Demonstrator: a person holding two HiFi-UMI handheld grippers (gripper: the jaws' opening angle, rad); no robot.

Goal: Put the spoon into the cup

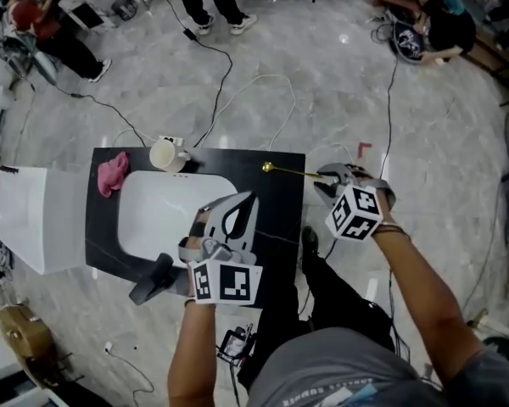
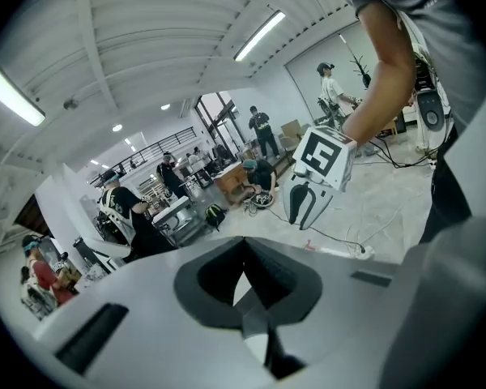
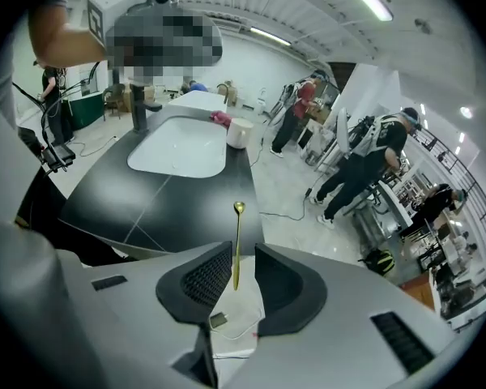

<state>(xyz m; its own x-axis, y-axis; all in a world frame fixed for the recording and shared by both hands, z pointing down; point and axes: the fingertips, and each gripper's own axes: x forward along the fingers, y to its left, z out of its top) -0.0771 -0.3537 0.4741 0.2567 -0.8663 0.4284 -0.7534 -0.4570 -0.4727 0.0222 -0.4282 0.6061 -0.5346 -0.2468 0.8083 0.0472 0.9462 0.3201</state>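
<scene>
A thin gold spoon [image 1: 290, 172] lies level at the black table's [image 1: 280, 227] right edge, bowl over the table and handle sticking out past it. My right gripper [image 1: 324, 176] is beside that edge, open. The spoon's handle [image 3: 236, 254] runs between its jaws, close to the left pad, with a clear gap to the right pad. The cream cup [image 1: 165, 154] stands upright at the table's far edge, also visible in the right gripper view [image 3: 240, 132]. My left gripper [image 1: 251, 197] hovers over the table's near middle, tilted upward, shut on nothing [image 2: 245, 241].
A white tray [image 1: 153, 219] covers the table's middle, with a pink cloth [image 1: 112, 173] at its far left. A white box [image 1: 34, 219] stands left of the table, a black object [image 1: 153, 278] at the near edge. Cables [image 1: 225, 83] cross the floor; people stand around.
</scene>
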